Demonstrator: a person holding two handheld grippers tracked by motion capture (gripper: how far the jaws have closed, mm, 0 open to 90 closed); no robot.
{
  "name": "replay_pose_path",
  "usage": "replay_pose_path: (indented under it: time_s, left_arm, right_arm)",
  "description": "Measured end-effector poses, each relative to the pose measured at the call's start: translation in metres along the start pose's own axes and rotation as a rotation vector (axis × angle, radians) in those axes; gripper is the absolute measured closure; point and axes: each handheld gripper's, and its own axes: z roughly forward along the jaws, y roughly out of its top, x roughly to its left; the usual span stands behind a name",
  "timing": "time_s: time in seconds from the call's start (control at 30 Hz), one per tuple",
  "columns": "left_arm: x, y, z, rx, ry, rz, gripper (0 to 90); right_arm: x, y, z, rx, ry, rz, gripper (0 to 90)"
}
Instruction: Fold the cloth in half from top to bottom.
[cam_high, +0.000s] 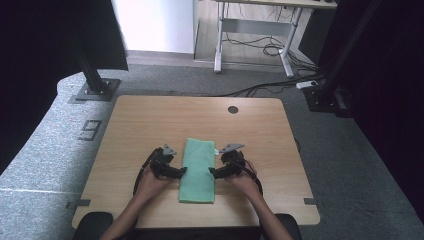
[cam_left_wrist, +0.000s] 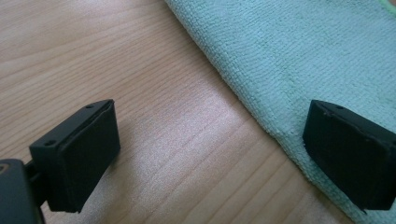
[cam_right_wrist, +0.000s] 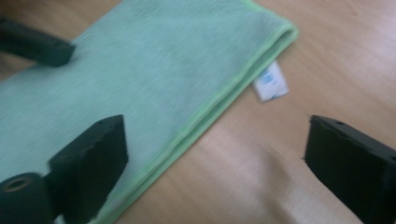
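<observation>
High view: a folded green cloth (cam_high: 198, 171) lies on the near middle of a wooden table (cam_high: 150, 125), its long axis running away from the person, one short end near the front edge. The left gripper (cam_high: 183, 171) sits at the cloth's left long edge and the right gripper (cam_high: 212, 173) at its right long edge, each pointing inward at the cloth, roughly level with each other. Whether either touches the cloth cannot be told from here. A round dark hole (cam_high: 233, 109) sits near the table's far edge. Around the table is grey carpet (cam_high: 45, 145) with a floor mark (cam_high: 89, 130); black frame posts (cam_high: 90, 65) stand at both far corners, and a white desk frame (cam_high: 250, 35) with loose cables (cam_high: 265, 47) stands beyond.

Left gripper view: the jaws stand wide apart, nothing between them but bare wood. One jaw is over the table, the other over the cloth (cam_left_wrist: 299, 56) at its rounded folded edge. That edge runs diagonally from upper left to lower right.

Right gripper view: the jaws are wide open and grip nothing. One jaw is over the cloth (cam_right_wrist: 116, 79), the other over bare wood. The hemmed edges run diagonally, and a white label (cam_right_wrist: 272, 83) sticks out near the corner. The left gripper's jaw tip (cam_right_wrist: 37, 46) lies at the cloth's far side.
</observation>
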Motion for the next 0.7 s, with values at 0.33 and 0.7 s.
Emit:
replay_pose_path:
  time_s: [0.33,0.7]
  left_arm:
    - [0.000,0.000,0.000,-0.003,0.001,-0.003,4.1]
    - [0.000,0.000,0.000,-0.004,0.000,-0.002,4.1]
  right_arm:
    - [-0.019,0.033,0.017,-0.018,-0.034,0.030,14.0]
    - [-0.040,0.063,0.044,0.011,-0.057,0.027,38.6]
